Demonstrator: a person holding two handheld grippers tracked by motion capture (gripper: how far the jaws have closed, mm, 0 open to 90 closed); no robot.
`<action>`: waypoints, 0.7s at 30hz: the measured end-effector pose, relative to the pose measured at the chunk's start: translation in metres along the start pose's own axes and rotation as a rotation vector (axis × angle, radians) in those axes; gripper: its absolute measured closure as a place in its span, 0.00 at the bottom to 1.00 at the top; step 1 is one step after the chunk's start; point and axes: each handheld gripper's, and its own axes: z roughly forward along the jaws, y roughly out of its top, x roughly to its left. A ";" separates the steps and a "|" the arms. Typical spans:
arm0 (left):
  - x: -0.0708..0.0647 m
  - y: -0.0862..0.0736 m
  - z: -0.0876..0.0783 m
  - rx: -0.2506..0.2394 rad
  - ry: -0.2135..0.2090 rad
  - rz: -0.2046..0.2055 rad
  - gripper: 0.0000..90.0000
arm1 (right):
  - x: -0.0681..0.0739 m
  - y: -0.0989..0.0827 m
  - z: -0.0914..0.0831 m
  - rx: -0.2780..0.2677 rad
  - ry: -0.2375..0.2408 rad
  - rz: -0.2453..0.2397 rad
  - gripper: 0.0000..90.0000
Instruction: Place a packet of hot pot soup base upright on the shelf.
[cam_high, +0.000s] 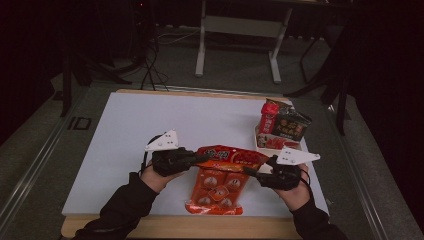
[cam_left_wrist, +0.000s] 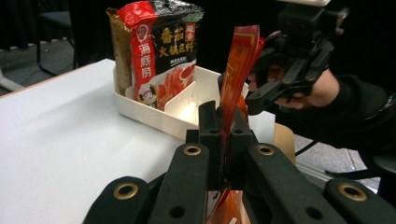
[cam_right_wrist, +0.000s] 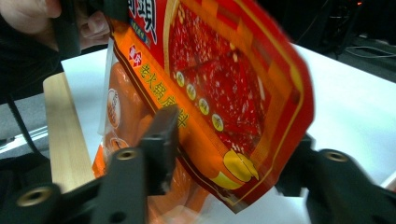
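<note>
Red pouch held between two grippers above the bench

The left gripper (cam_high: 202, 159) clamps one end of the red pouch (cam_high: 232, 157); the right gripper (cam_high: 252, 173), jaws apart, straddles the other end, not yet pinching.

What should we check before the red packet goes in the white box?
1. Left gripper shut on the red packet: ok.
2. Right gripper pinching the packet's other end: not ok, the packet sits between its jaws, but they do not press it.
3. Free slot in the white box: ok, the near compartment looks empty.
4. Packets already in the box standing upright: ok.
5. Orange bag under the packet left lying on the table: ok.
</note>
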 end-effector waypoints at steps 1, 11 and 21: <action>0.000 -0.001 0.000 -0.003 -0.001 0.000 0.99 | 0.000 0.000 0.000 0.003 0.005 -0.007 0.69; -0.005 0.001 -0.003 0.026 0.031 0.028 0.99 | 0.002 0.000 -0.003 0.025 0.070 -0.001 0.99; -0.004 0.002 -0.013 0.003 -0.034 0.033 0.98 | 0.021 0.012 -0.017 0.011 0.086 0.013 1.00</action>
